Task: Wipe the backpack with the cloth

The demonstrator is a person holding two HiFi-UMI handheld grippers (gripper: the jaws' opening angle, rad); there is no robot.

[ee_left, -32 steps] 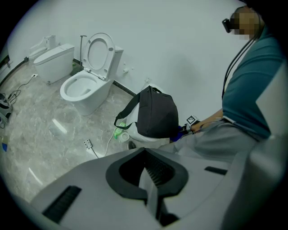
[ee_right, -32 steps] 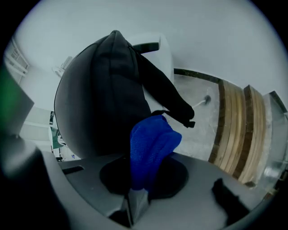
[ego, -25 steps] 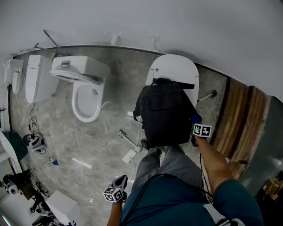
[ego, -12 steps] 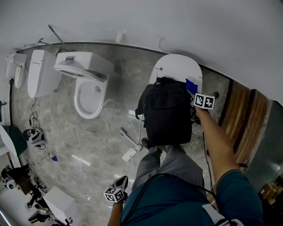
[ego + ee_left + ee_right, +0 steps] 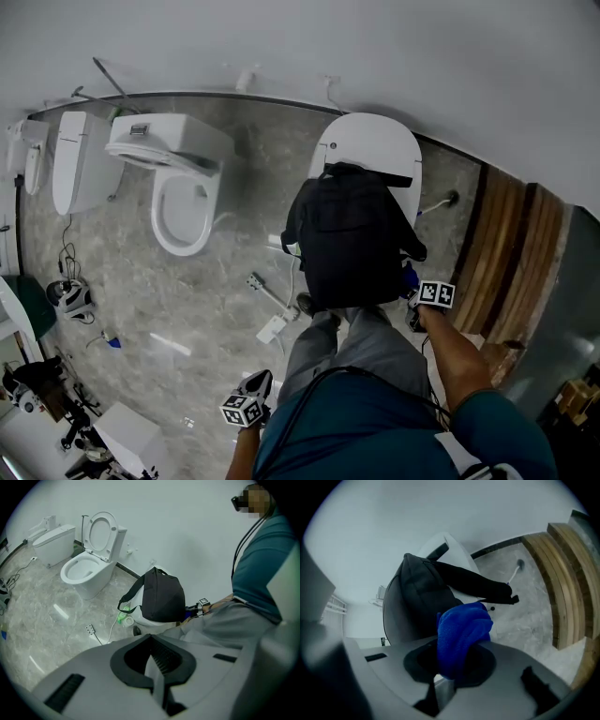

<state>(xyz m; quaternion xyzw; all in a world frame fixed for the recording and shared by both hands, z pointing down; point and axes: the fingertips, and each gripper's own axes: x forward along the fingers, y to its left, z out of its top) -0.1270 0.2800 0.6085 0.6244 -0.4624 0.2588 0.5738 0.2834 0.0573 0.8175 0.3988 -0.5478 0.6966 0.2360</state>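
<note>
A black backpack (image 5: 352,239) stands on the closed lid of a white toilet (image 5: 380,145); it also shows in the left gripper view (image 5: 161,597) and close up in the right gripper view (image 5: 417,597). My right gripper (image 5: 413,289) is at the backpack's lower right corner, shut on a bunched blue cloth (image 5: 461,632). The cloth (image 5: 409,277) sits against the bag's right edge. My left gripper (image 5: 257,384) hangs low beside the person's hip, away from the bag, jaws together with nothing between them (image 5: 157,665).
An open toilet (image 5: 183,202) and another toilet (image 5: 75,164) stand to the left. Wooden boards (image 5: 511,253) line the right side. A power strip and cables (image 5: 274,330) lie on the marble floor by the person's legs (image 5: 361,347).
The right gripper with the cloth went up the backpack's right side to near its top half a second ago, then came back down to the lower right corner. The left gripper stayed put.
</note>
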